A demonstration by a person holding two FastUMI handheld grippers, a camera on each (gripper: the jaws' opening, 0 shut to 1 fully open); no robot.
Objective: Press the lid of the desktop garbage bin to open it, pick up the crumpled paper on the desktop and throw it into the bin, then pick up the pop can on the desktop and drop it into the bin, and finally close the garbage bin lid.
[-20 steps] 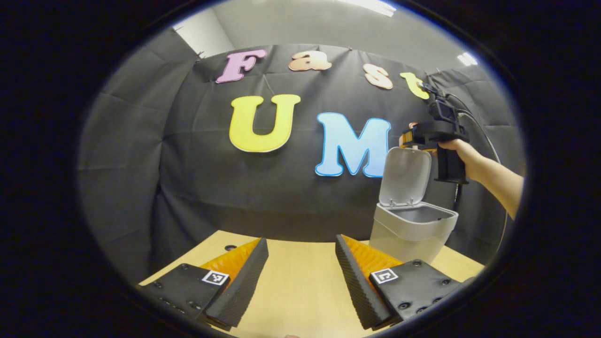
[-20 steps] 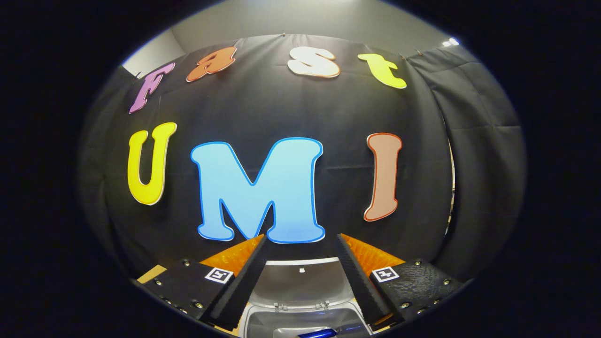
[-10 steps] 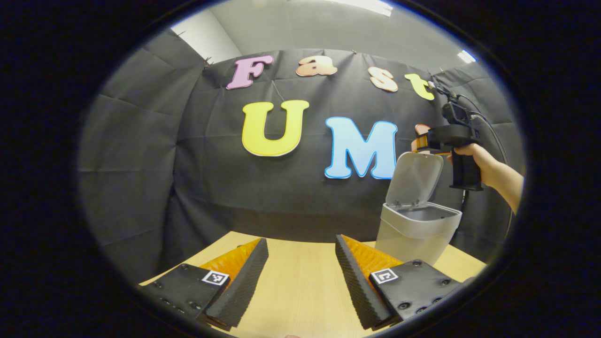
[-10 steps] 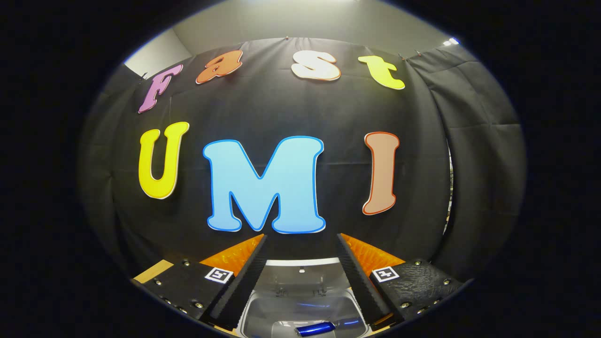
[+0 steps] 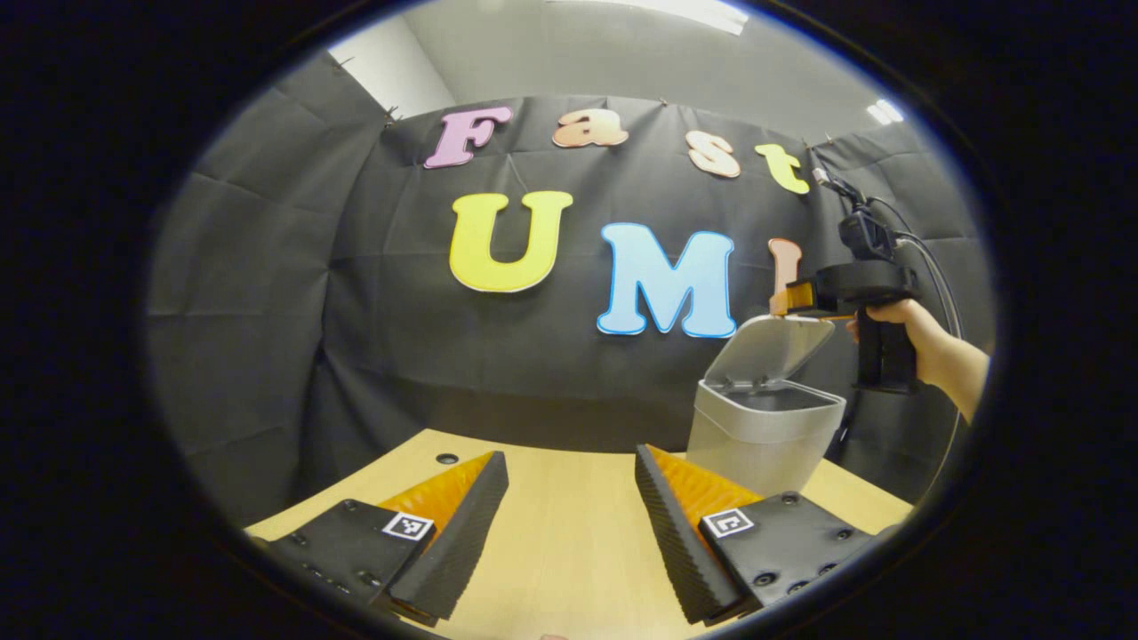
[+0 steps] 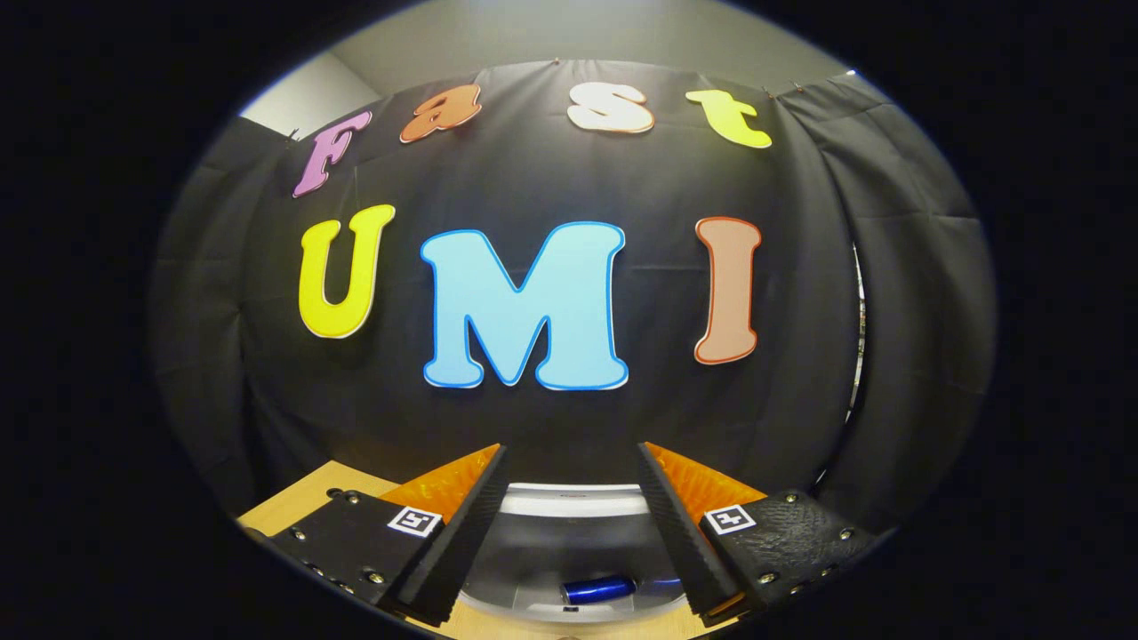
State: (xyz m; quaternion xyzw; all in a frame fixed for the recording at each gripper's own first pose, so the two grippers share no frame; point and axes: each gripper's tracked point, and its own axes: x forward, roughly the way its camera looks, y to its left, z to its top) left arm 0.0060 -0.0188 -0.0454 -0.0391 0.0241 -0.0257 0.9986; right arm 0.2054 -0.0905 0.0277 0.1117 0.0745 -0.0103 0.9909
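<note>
The bin (image 5: 763,436) stands at the far right of the desk (image 5: 569,551), close to the black cloth wall (image 5: 356,311), and its lid (image 5: 772,348) leans forward at a slant, roughly halfway between upright and shut. The right gripper (image 5: 805,298), held in a hand (image 5: 916,342), sits just above and behind the lid's top edge, its fingers level and pointing across the bin; that placement makes sense for the last step, since pushing down on the raised edge swings the lid onto the rim. Whether the fingers actually touch the lid I cannot tell from the left gripper view.

In the right gripper view the right gripper (image 6: 569,524) has its two fingers spread wide with nothing between them, and below them the can (image 6: 597,588) lies on its side inside the bin (image 6: 569,613) (blue and shiny, so easy to spot against the grey plastic). The crumpled paper is presumably under or beside it in there, though I can't make it out.

The left gripper (image 5: 569,524) hovers low over bare desk, well to the left of the bin, fingers wide apart and holding nothing; it looks parked out of the way.

Little stands in the path of closing: the wall is close behind the bin, and a cable (image 5: 933,258) trails from the right gripper.
</note>
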